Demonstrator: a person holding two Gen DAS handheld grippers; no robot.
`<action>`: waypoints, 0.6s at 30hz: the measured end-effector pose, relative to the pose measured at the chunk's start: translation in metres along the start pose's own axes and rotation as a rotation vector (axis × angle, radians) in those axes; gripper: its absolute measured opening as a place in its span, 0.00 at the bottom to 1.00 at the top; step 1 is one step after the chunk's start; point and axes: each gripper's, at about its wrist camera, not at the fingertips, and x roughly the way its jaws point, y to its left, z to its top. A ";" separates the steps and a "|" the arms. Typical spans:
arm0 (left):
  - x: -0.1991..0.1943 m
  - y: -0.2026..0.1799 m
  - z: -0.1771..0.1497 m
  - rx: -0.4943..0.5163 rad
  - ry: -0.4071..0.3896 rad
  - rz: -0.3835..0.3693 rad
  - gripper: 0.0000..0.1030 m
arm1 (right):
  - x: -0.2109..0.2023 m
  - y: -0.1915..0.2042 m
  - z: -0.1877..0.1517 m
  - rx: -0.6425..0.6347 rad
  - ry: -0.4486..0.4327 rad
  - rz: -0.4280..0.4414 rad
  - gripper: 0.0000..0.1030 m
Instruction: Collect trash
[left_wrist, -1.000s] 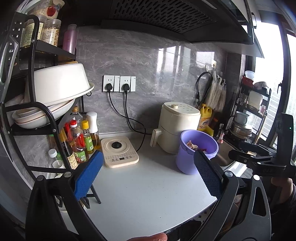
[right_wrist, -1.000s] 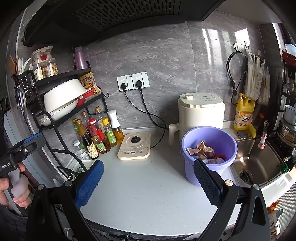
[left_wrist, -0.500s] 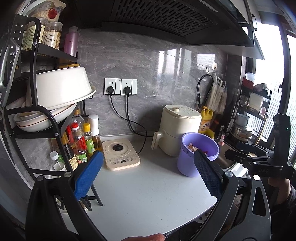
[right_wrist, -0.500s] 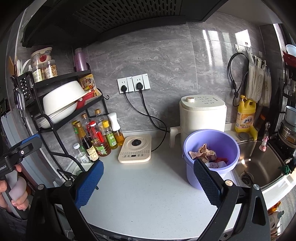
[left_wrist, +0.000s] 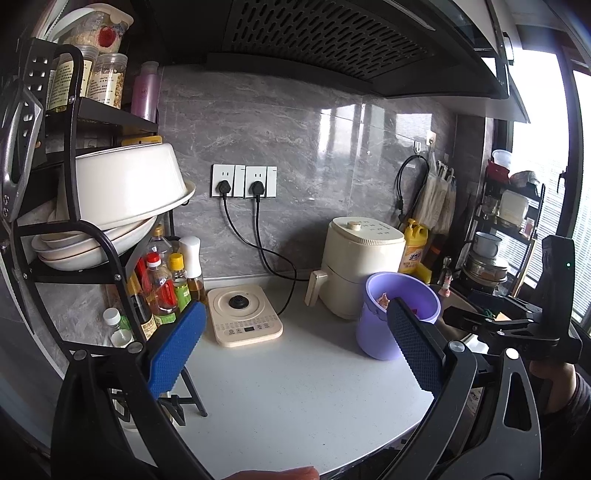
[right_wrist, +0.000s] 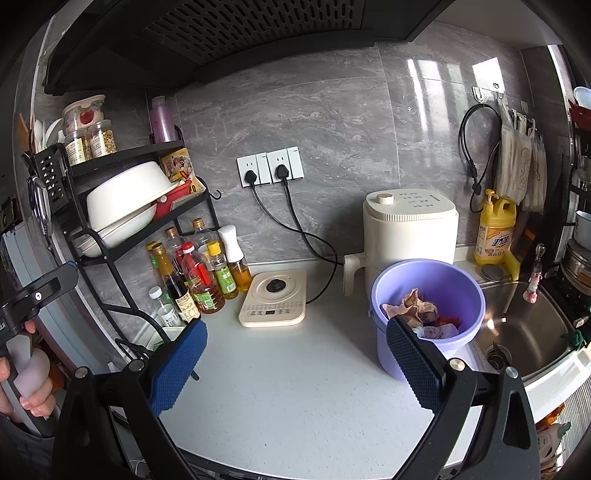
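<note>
Right wrist view | right gripper (right_wrist: 295, 363) and left gripper (left_wrist: 295, 345) fingers both wide, empty | purple bin (right_wrist: 428, 317) full of crumpled trash, by sink (right_wrist: 528, 328) on the surface edge | risk: a nudge tips it

Two handheld grippers, seen from their own cameras: the left gripper (left_wrist: 295, 347) and right gripper (right_wrist: 295, 362) each carry black angular arms studded with silver screws and tipped with blue, dimple-textured pads (right_wrist: 177, 365). At far left in the right view, a hand (right_wrist: 26, 391) in a dark sleeve wraps a pale grip beneath a blue-edged black bracket.
</note>
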 end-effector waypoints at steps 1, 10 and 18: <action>0.000 0.000 0.000 -0.002 0.000 0.001 0.94 | 0.000 0.000 0.000 0.001 0.000 0.001 0.92; 0.003 0.000 -0.003 -0.010 0.005 0.008 0.94 | 0.005 -0.001 -0.004 0.000 0.017 0.006 0.92; 0.009 0.000 -0.007 -0.019 0.012 0.025 0.94 | 0.008 -0.003 -0.004 -0.003 0.022 0.000 0.92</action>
